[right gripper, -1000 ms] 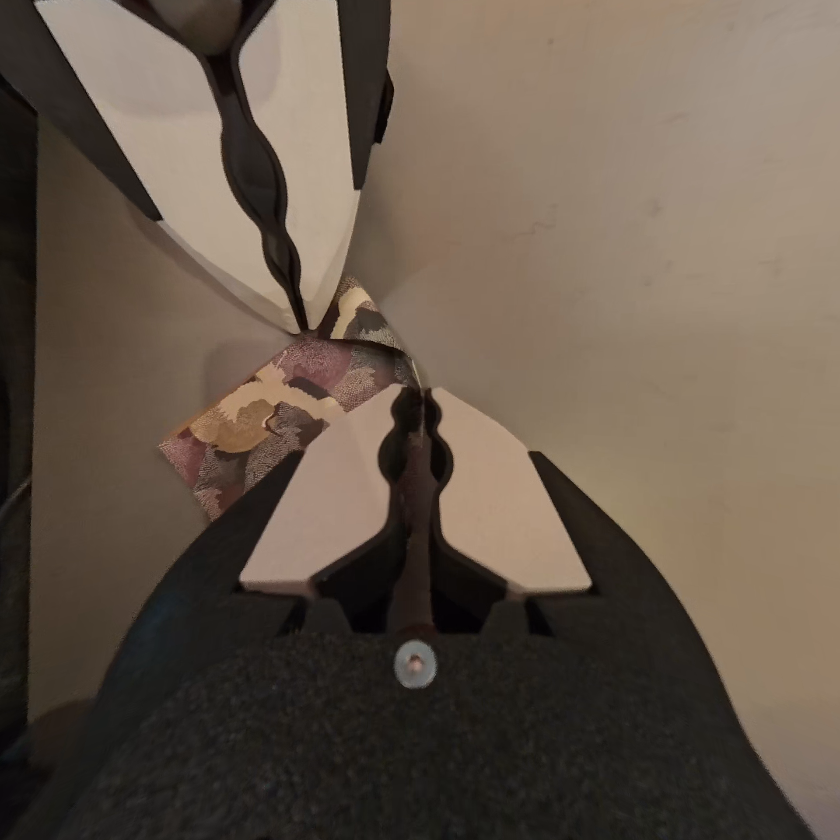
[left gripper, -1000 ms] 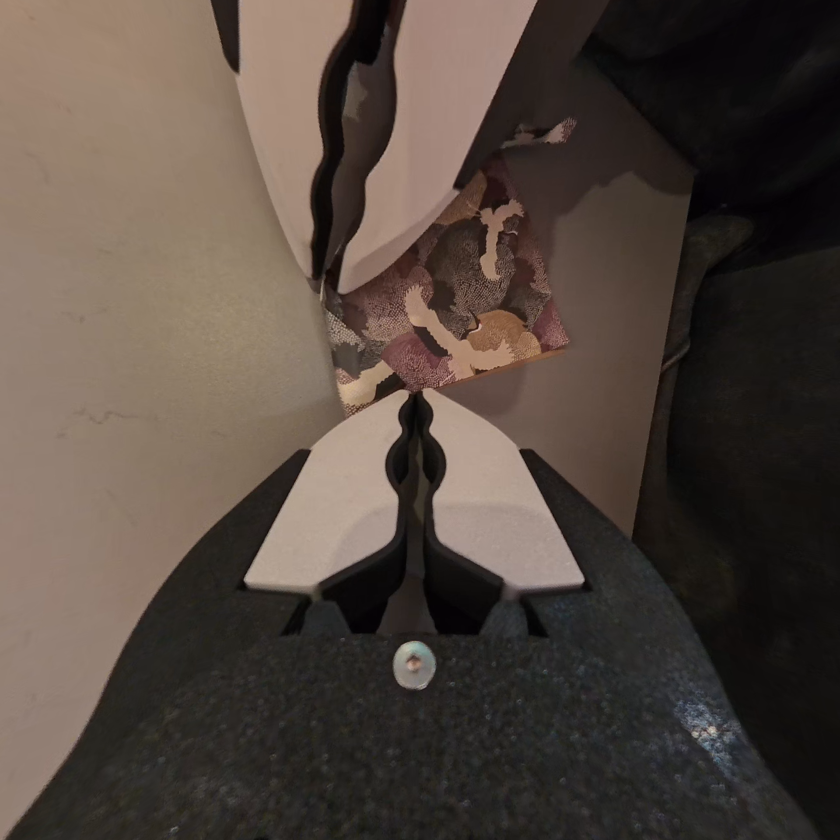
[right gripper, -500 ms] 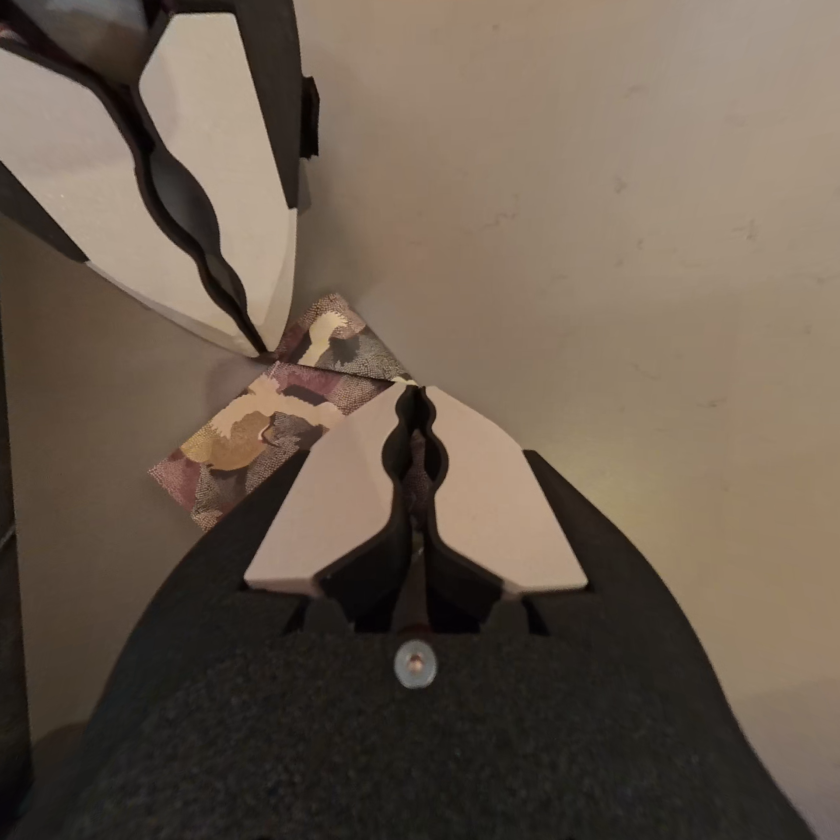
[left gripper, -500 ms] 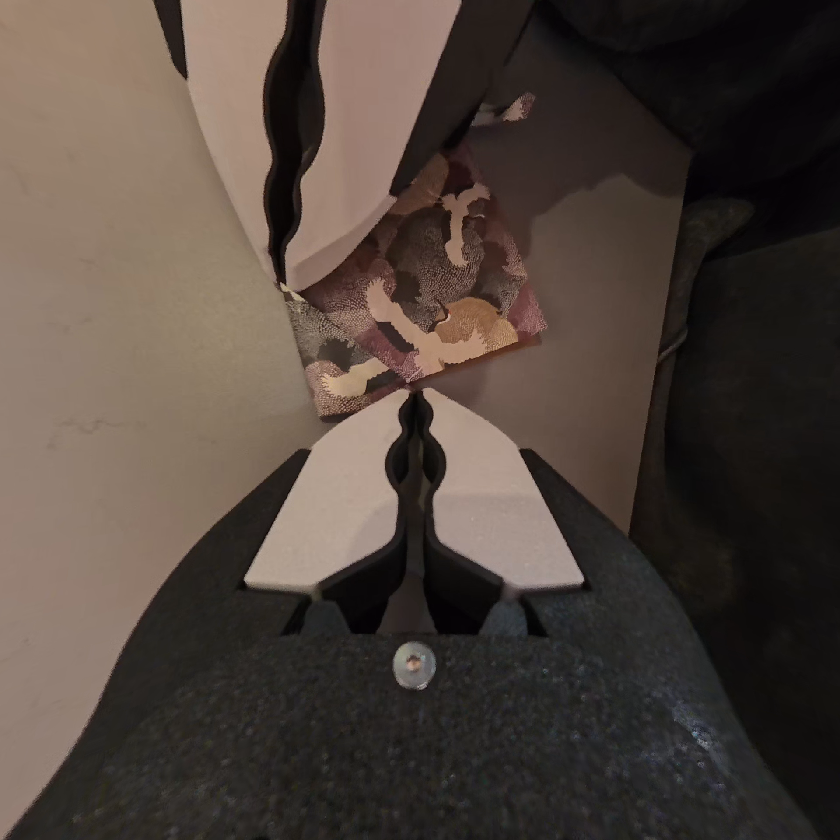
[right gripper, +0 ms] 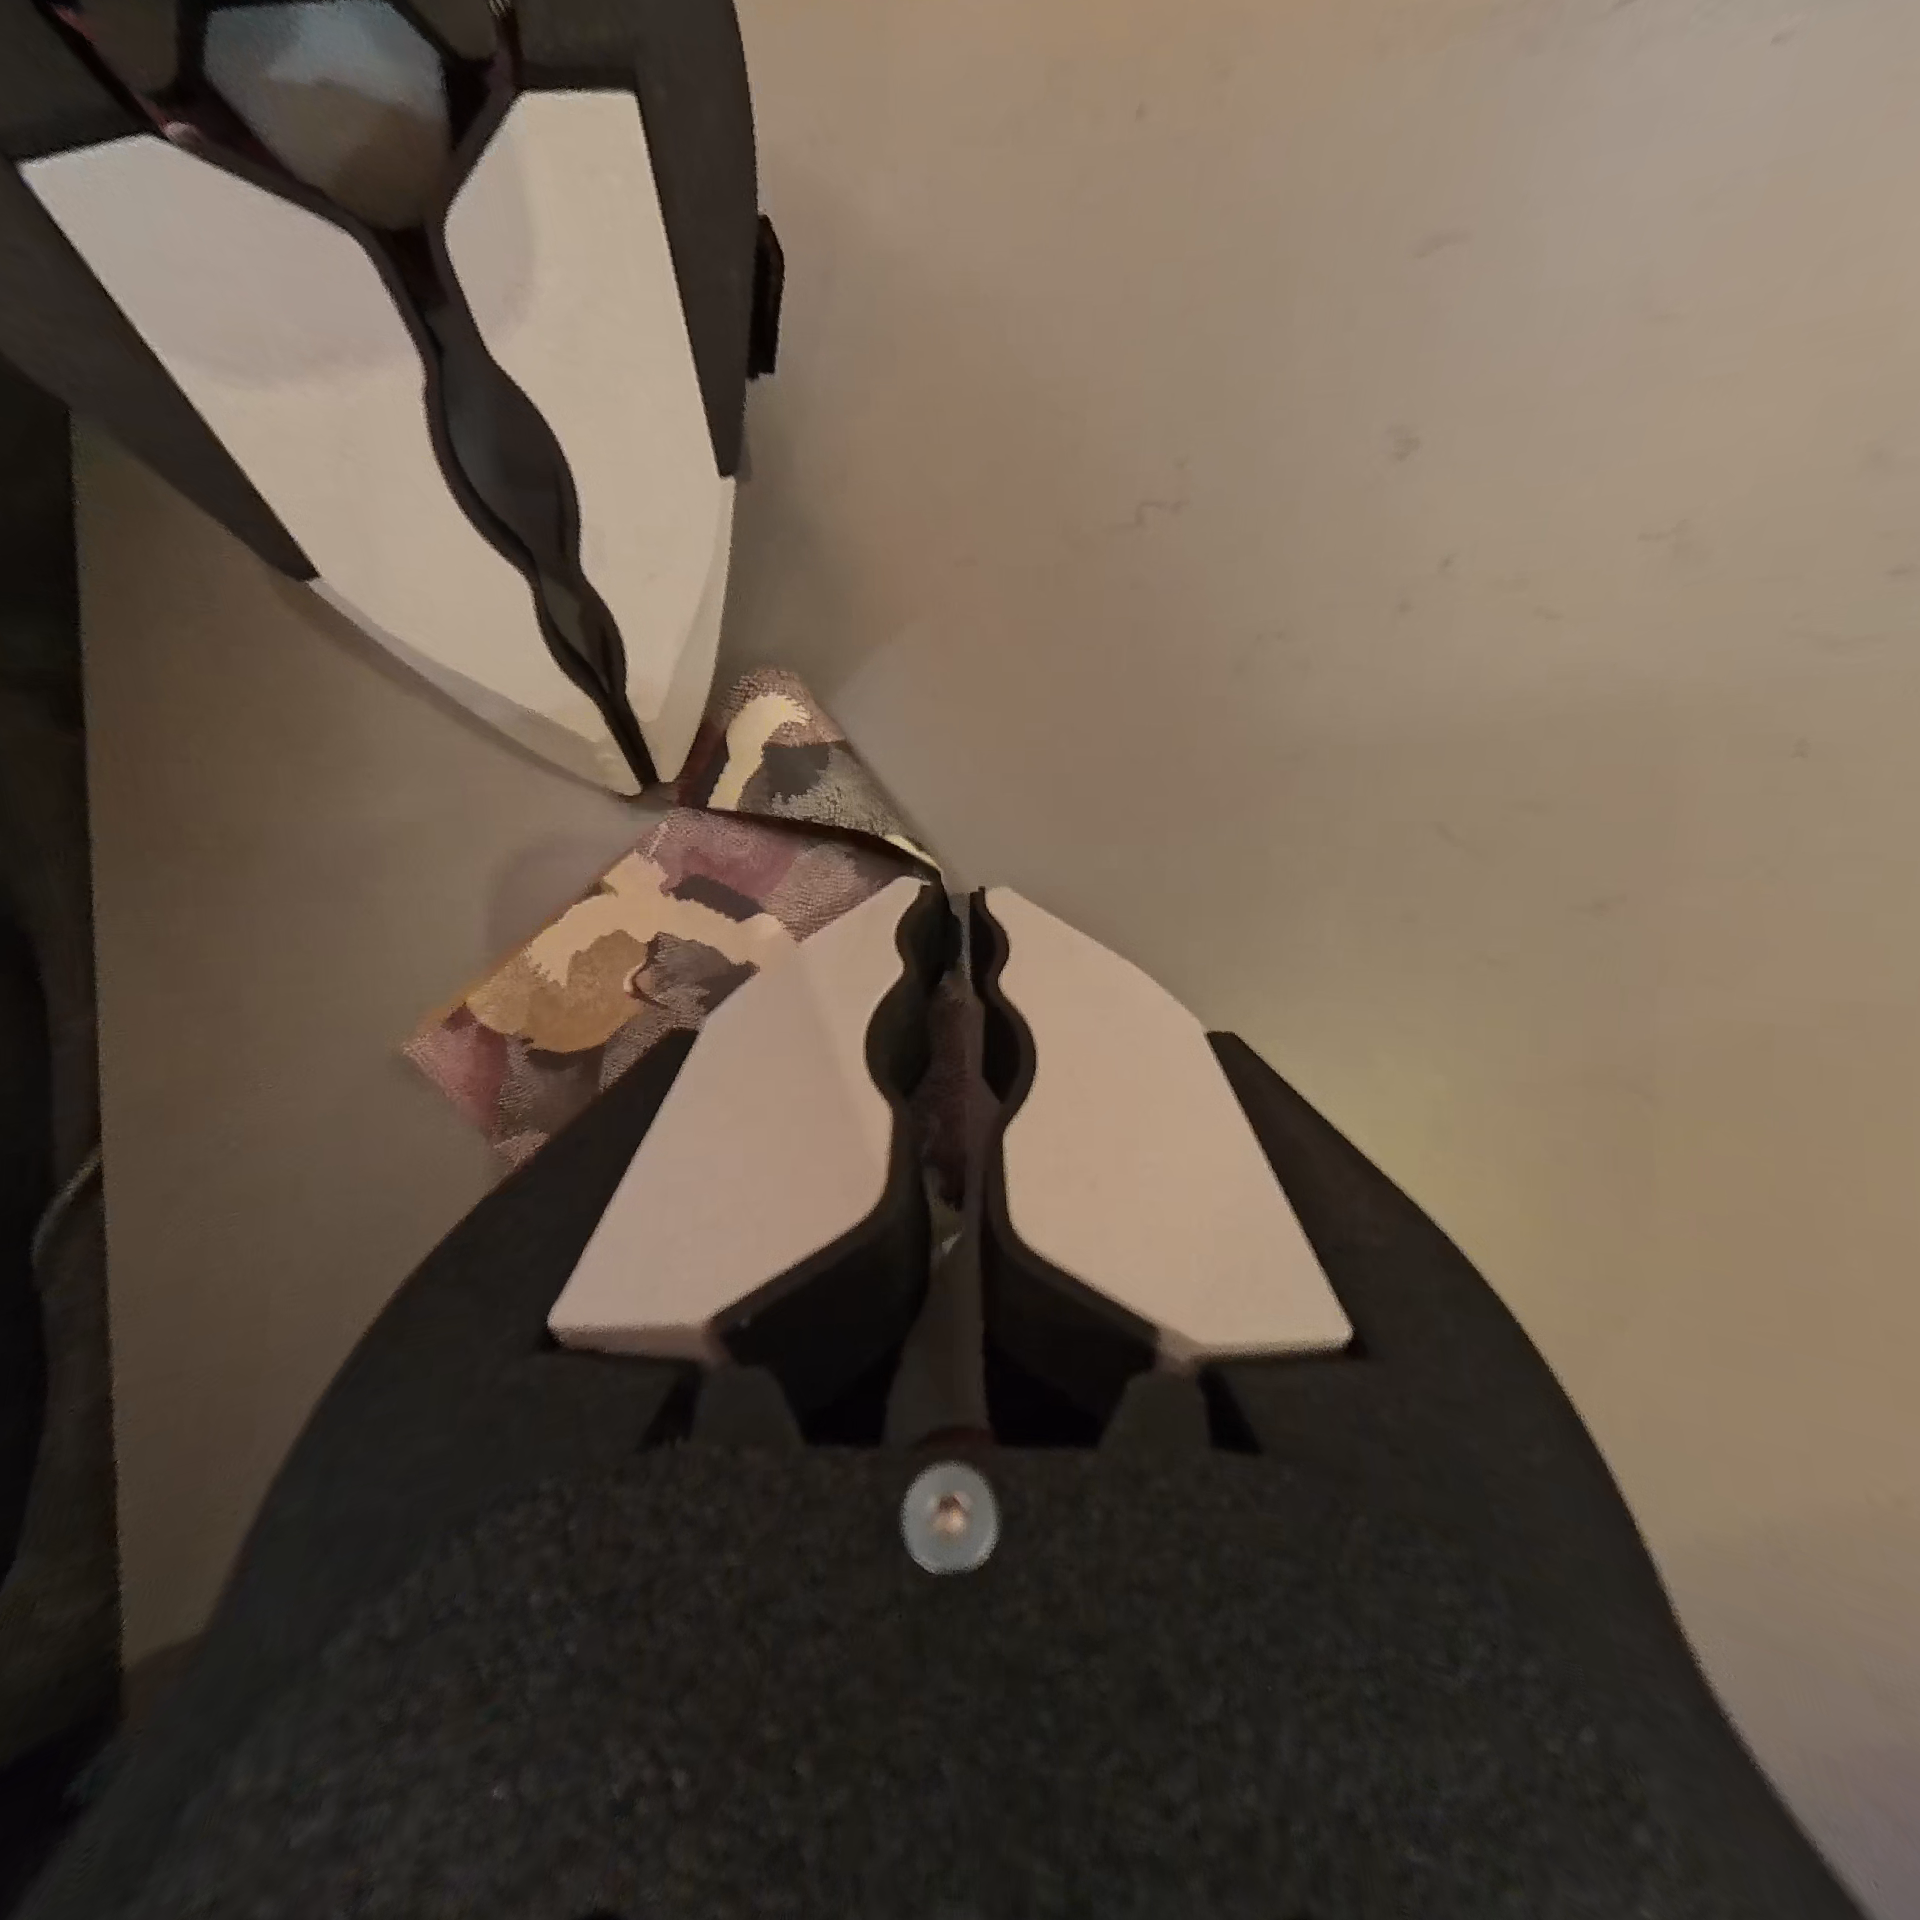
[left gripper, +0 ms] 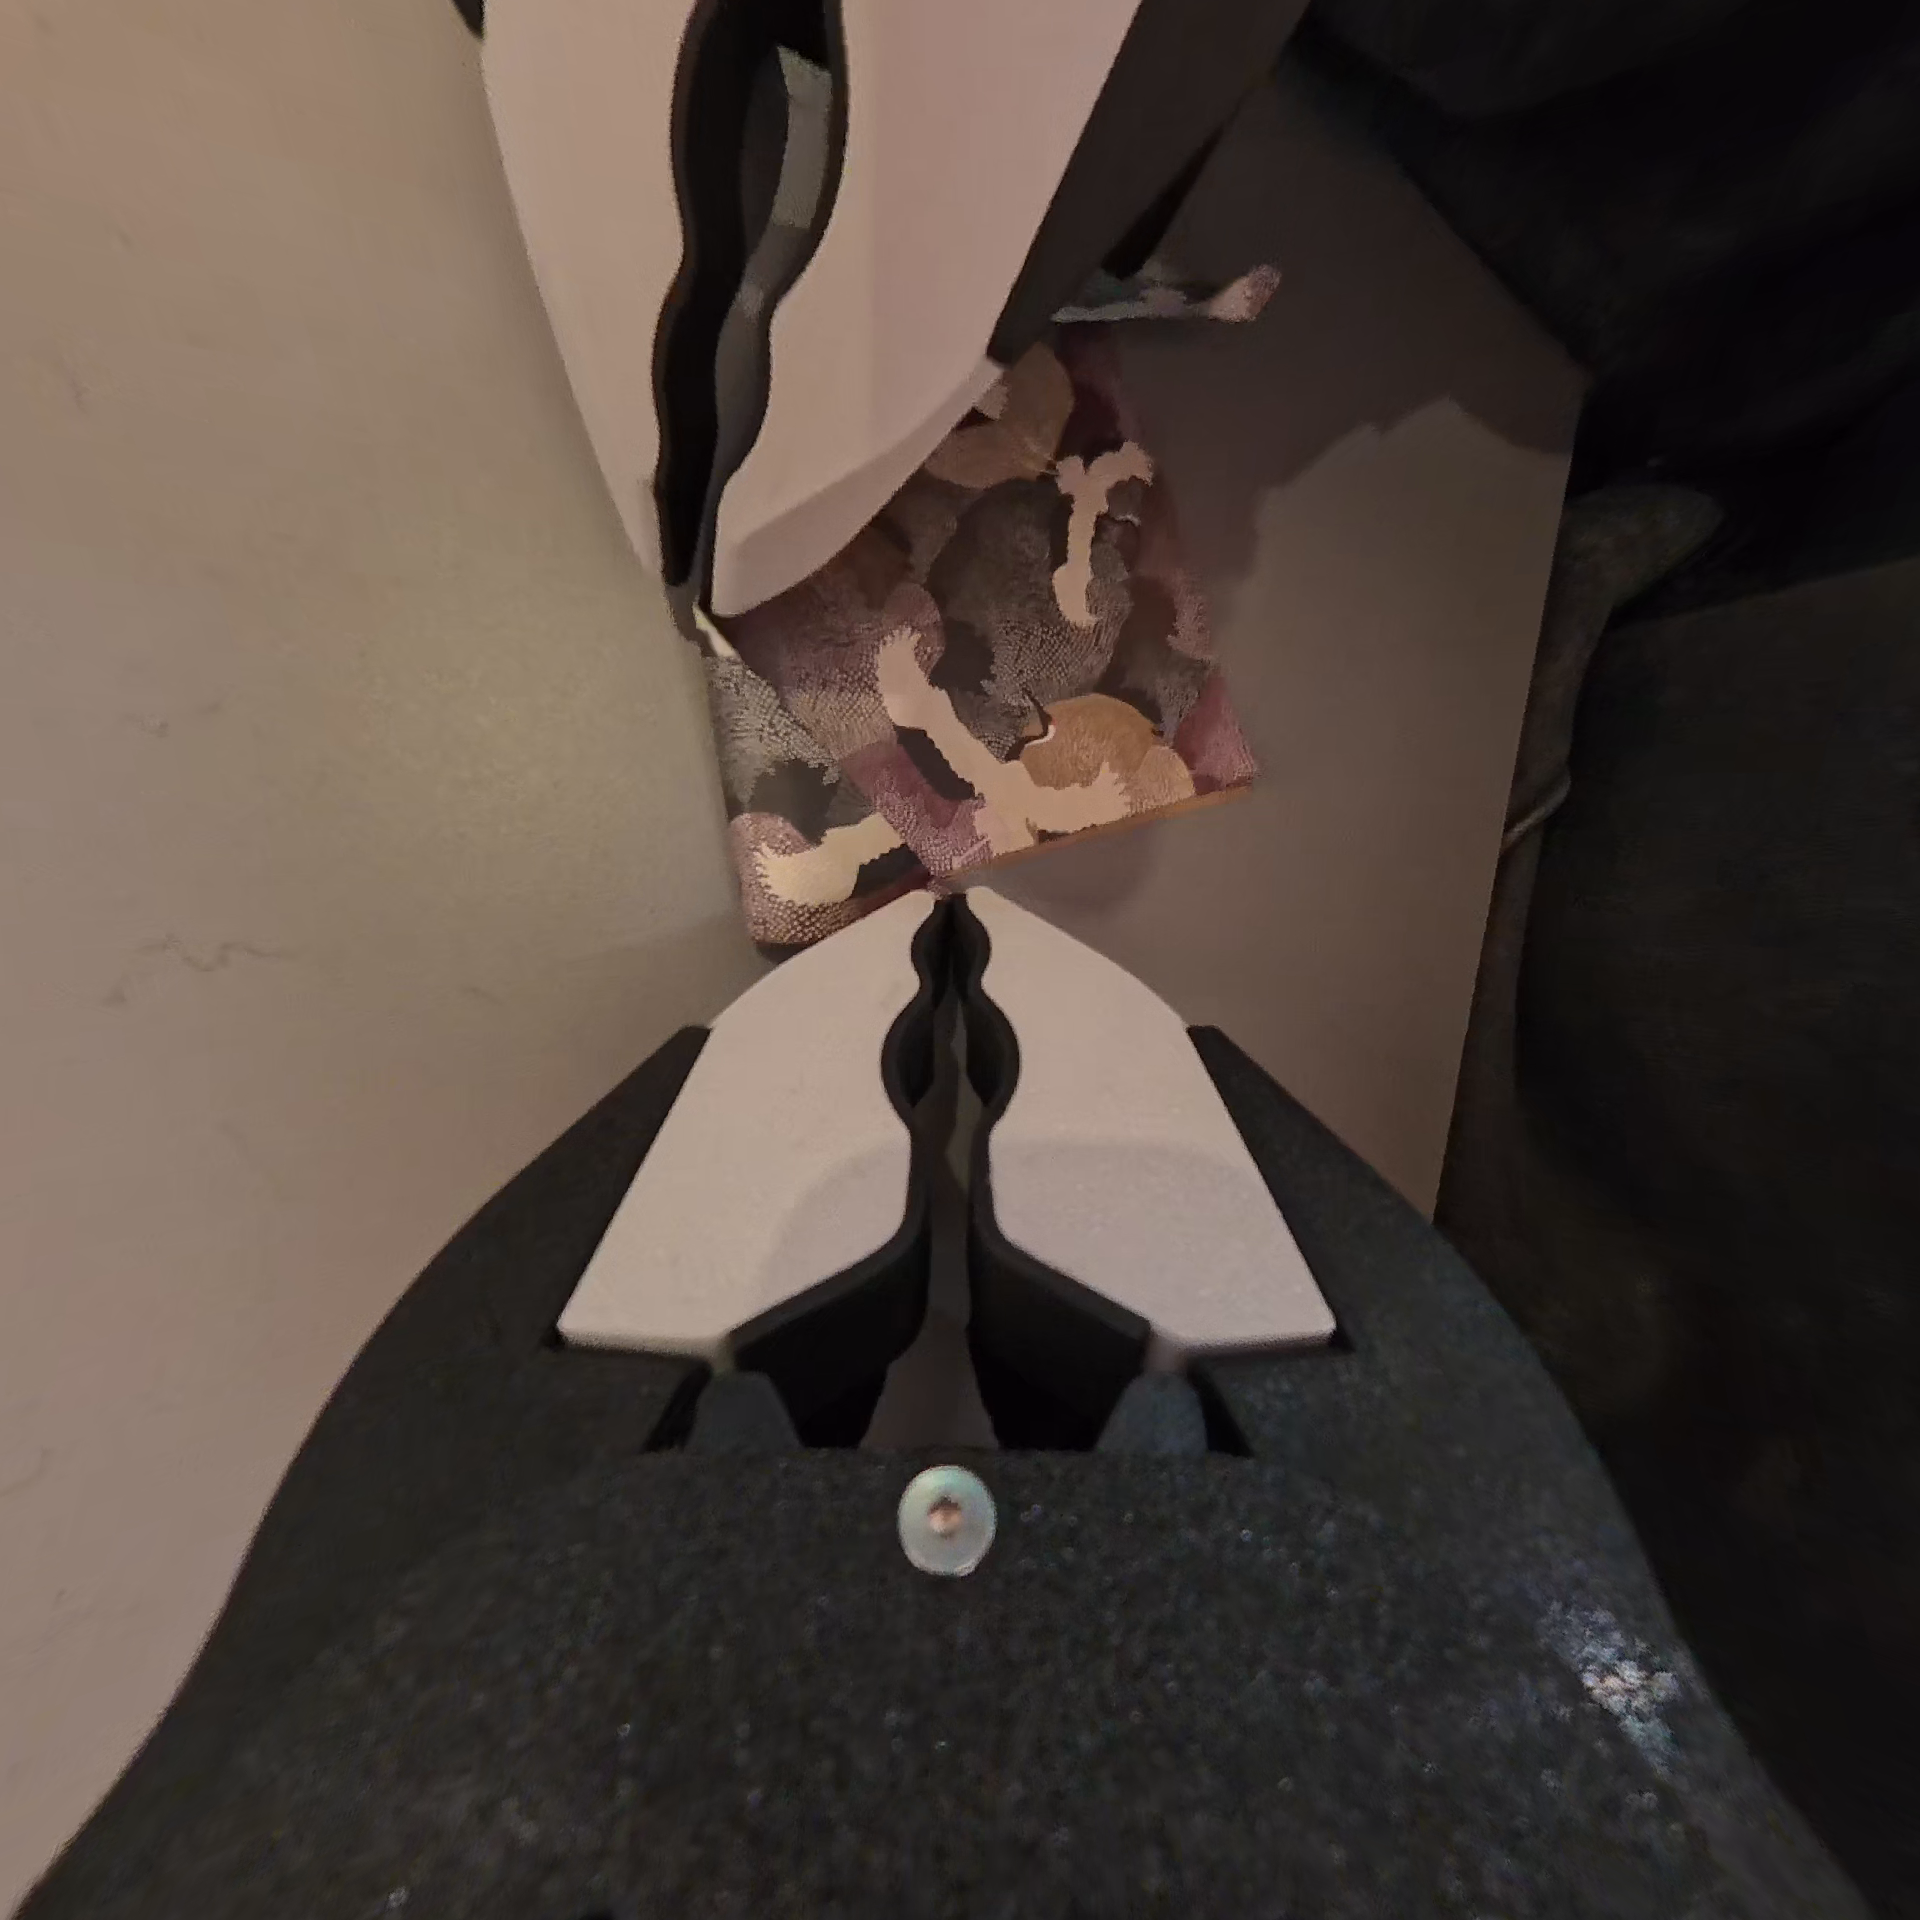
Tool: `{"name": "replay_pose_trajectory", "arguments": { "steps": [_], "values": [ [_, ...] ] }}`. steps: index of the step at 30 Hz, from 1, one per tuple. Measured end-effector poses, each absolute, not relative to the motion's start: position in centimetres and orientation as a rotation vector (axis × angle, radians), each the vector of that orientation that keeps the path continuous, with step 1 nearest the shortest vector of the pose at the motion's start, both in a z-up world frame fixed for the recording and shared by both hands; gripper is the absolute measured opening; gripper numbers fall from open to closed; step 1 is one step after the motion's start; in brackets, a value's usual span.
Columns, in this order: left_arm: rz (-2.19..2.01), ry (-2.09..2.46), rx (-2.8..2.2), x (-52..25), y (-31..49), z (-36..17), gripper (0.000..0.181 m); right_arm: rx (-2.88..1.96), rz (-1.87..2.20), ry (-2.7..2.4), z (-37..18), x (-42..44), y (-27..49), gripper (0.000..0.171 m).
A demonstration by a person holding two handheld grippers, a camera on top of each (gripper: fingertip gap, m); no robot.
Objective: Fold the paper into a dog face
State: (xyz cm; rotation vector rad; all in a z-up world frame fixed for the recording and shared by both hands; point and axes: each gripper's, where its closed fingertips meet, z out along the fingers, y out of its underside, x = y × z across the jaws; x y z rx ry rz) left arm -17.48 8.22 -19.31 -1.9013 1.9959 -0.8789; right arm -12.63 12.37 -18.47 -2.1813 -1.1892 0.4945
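Observation:
The paper [left gripper: 997, 707] is a small folded sheet with a purple, grey and gold bird pattern, held just over the beige table [left gripper: 260, 727]. My left gripper [left gripper: 951, 914] is shut, its tips pinching the paper's near edge at a crease. My right gripper [right gripper: 951, 904] is shut on a corner of the paper [right gripper: 623, 977], and patterned paper shows between its jaws. A folded flap [right gripper: 790, 758] lies between the two grippers. The right gripper also shows in the left wrist view [left gripper: 691, 592], reaching down from the top. The left gripper shows in the right wrist view [right gripper: 639, 784], at the upper left.
The table's edge [left gripper: 1496, 935] runs down the right side of the left wrist view, with dark fabric [left gripper: 1714, 1143] beyond it. The same edge and dark area [right gripper: 52, 935] show at the left of the right wrist view. The tips of one gripper are about 7 centimetres away from the tips of the other.
The right gripper swung the paper to the left half a second ago and has brought it back to the right. The left gripper's tips stayed at the same spot on the paper's edge.

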Motion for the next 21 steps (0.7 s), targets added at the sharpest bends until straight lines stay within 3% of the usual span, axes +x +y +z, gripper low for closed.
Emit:
{"name": "replay_pose_trajectory", "arguments": {
  "steps": [9,21],
  "values": [
    [-0.872,2.002,-1.902,-17.5,8.2,-19.3,0.000,-2.113,0.612,-1.131,-15.9,-14.0,12.5,0.001],
    [-0.878,2.002,-1.907,-17.5,8.2,-19.3,0.000,-2.172,0.543,-1.200,-18.6,-14.3,12.1,0.000]
  ]
}}
